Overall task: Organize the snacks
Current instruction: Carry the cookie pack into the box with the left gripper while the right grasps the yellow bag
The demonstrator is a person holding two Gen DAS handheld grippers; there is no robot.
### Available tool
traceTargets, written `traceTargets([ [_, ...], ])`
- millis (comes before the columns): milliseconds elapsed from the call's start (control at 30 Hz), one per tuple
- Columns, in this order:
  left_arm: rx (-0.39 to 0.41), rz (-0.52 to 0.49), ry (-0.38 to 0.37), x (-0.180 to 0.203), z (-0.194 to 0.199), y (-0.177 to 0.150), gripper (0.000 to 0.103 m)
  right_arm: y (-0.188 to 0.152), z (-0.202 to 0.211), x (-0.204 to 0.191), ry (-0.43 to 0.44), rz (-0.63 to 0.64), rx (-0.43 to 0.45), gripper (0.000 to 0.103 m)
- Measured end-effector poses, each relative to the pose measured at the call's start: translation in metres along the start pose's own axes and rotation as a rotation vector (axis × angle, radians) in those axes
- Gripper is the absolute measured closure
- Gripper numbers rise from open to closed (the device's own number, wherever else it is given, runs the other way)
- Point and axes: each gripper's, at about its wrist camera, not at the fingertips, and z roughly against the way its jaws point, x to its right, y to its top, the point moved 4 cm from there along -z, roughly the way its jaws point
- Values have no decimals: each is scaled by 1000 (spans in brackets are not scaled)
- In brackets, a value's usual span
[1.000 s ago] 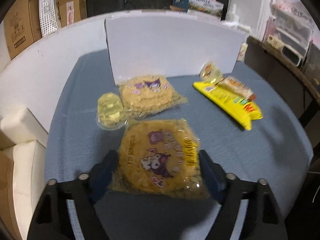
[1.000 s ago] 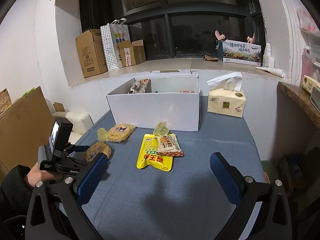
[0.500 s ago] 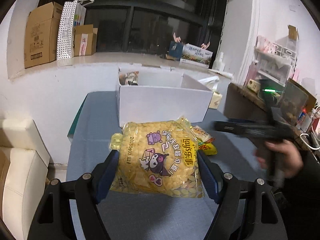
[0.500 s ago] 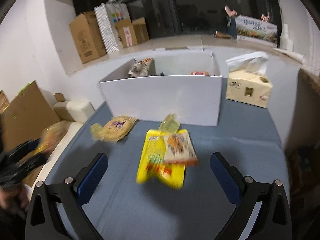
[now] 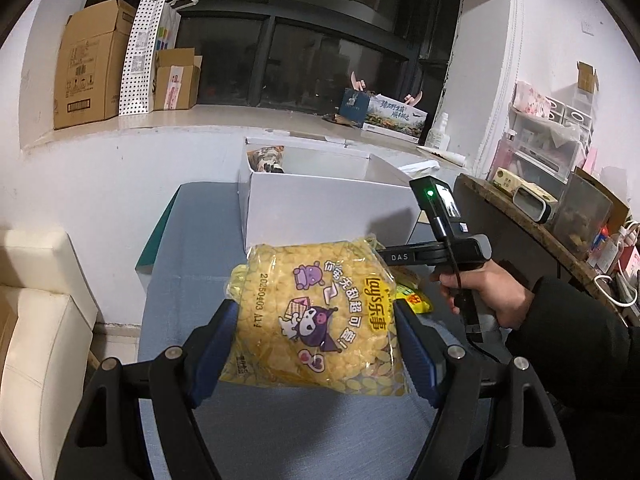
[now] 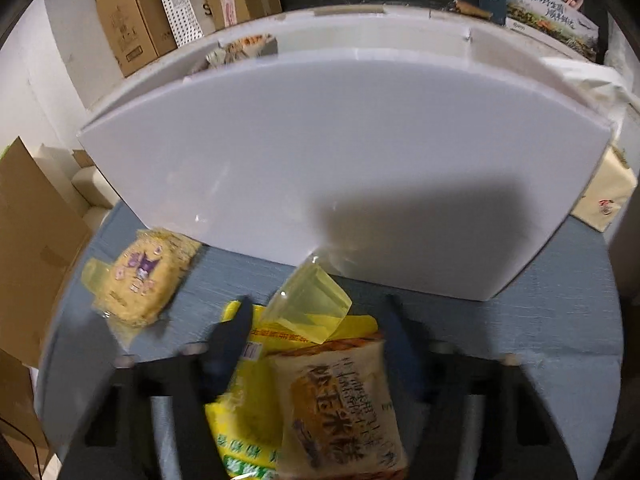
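My left gripper (image 5: 316,344) was clamped on the yellow chip bag (image 5: 320,316), held clear above the blue table (image 5: 176,280), in front of the white box (image 5: 320,208); only the left wrist view showed this bag and my right hand (image 5: 480,300) on its handle. Only the right wrist view showed my right gripper (image 6: 320,328), low over the yellow snack packet (image 6: 244,412) and the rice cake packet (image 6: 340,408), with the fingers either side of them; blur prevented me from telling whether they gripped. That view also showed a second chip bag (image 6: 140,276) lying near the table's left edge, just before the box; the clear yellow wrapper (image 6: 312,304) lay near the box's front wall. One second earlier, the held bag was low by the table; the right gripper was wide apart and well back from the packets.
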Motion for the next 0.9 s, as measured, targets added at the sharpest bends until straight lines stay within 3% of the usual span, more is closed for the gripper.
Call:
traceTargets([
  [133,2,-7,-7,1,-3,4,23,-5,18,-1,54,6,59,55],
  [300,13,-37,-25,10,-13,19,23,-16,72,-3,89,-12,187,55],
  [400,35,-78,-43,23,-23,42,23,-18,118,-1,107,-39,282,55],
  [600,86,-150,-73,45,-60,115,23,12,185,2,125,-43,418,55],
  [767,59,-183,-44,50,-128,181,23,68,178,15,109,-50,408,55],
  [900,12,-225,21,45,-180,201,22,114,145,30,101,-74,359,55],
])
